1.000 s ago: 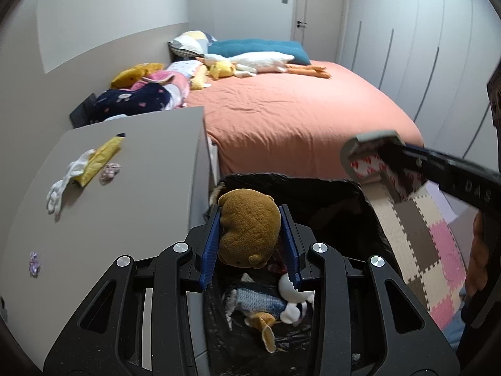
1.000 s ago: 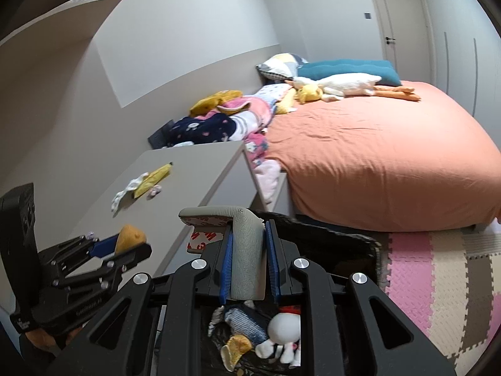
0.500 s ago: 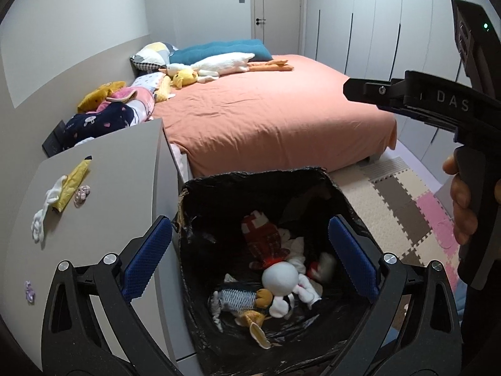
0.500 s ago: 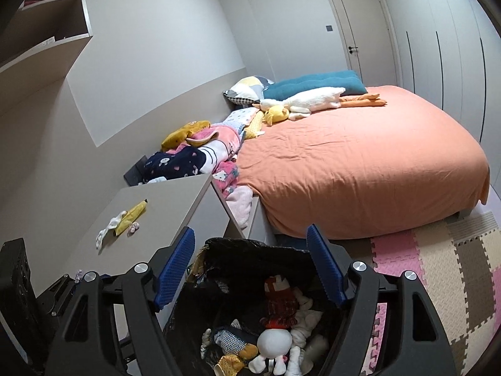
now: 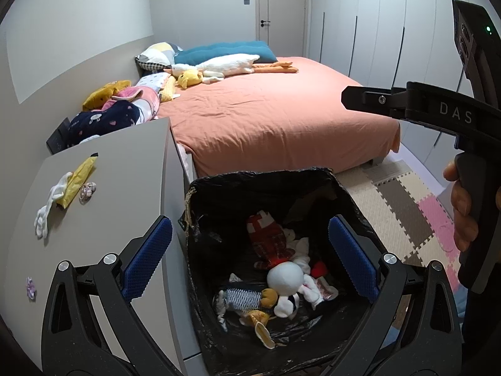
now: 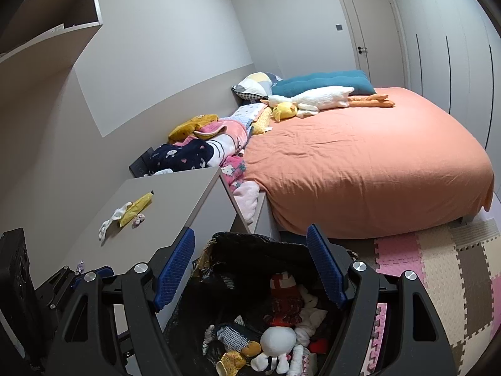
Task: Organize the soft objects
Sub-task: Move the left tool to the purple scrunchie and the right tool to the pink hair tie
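A bin lined with a black bag (image 5: 260,175) stands below both grippers, between the grey desk and the bed. Inside lie a white round-headed doll (image 5: 285,277), a red plaid toy (image 5: 269,241) and a knitted blue-white toy (image 5: 242,297). My left gripper (image 5: 249,228) hangs open and empty over the bin. My right gripper (image 6: 250,232) is open and empty too, above the bin's rim (image 6: 250,238), with the doll (image 6: 277,340) beneath it. On the desk rest a yellow soft item (image 5: 78,178) and a white glove-like toy (image 5: 50,200).
The grey desk (image 5: 125,163) sits left of the bin. An orange bed (image 5: 275,116) behind holds a long white goose plush (image 5: 225,65) and a yellow plush (image 5: 189,78). Blankets (image 5: 119,109) are piled by the wall. Foam mats (image 5: 407,206) cover the floor.
Both grippers have opened. The brown plush is gone from my left jaws and the grey item from my right. Both grippers have risen above the bin.
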Available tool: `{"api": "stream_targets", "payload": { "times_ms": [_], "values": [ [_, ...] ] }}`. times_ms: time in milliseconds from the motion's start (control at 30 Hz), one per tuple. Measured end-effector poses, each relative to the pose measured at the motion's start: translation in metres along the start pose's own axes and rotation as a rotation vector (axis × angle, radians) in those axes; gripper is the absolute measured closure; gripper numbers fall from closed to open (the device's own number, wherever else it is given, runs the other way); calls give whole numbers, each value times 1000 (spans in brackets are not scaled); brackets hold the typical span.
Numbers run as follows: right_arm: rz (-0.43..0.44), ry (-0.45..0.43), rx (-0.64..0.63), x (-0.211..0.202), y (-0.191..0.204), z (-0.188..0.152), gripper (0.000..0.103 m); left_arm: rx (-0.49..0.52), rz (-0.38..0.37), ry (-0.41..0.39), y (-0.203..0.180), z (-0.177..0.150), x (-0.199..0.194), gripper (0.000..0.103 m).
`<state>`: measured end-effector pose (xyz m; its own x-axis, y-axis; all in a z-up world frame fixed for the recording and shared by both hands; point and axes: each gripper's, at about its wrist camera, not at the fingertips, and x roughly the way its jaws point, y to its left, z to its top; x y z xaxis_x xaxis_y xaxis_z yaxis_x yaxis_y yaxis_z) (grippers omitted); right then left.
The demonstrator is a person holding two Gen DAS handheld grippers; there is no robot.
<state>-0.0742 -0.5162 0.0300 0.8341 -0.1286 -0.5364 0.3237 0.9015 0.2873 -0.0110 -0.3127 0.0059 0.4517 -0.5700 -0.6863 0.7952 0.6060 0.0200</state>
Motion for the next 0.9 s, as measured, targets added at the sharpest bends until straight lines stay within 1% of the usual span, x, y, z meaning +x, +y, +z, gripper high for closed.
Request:
{"api": "stream_targets", "payload": {
  "times_ms": [167,333,467,900],
  "values": [
    [9,11,-14,5,9,-2,28,6,6,2,6,-4,0,6],
    [25,30,-46,15,25,-4,28,-20,18,3,19,-7,0,6],
    [45,33,-58,24,37,-4,28,-57,31,1,34,-11,-1,6],
    [111,87,-131,62,90,-11,28,-215,124,24,98,-32,-6,6]
  ]
}}
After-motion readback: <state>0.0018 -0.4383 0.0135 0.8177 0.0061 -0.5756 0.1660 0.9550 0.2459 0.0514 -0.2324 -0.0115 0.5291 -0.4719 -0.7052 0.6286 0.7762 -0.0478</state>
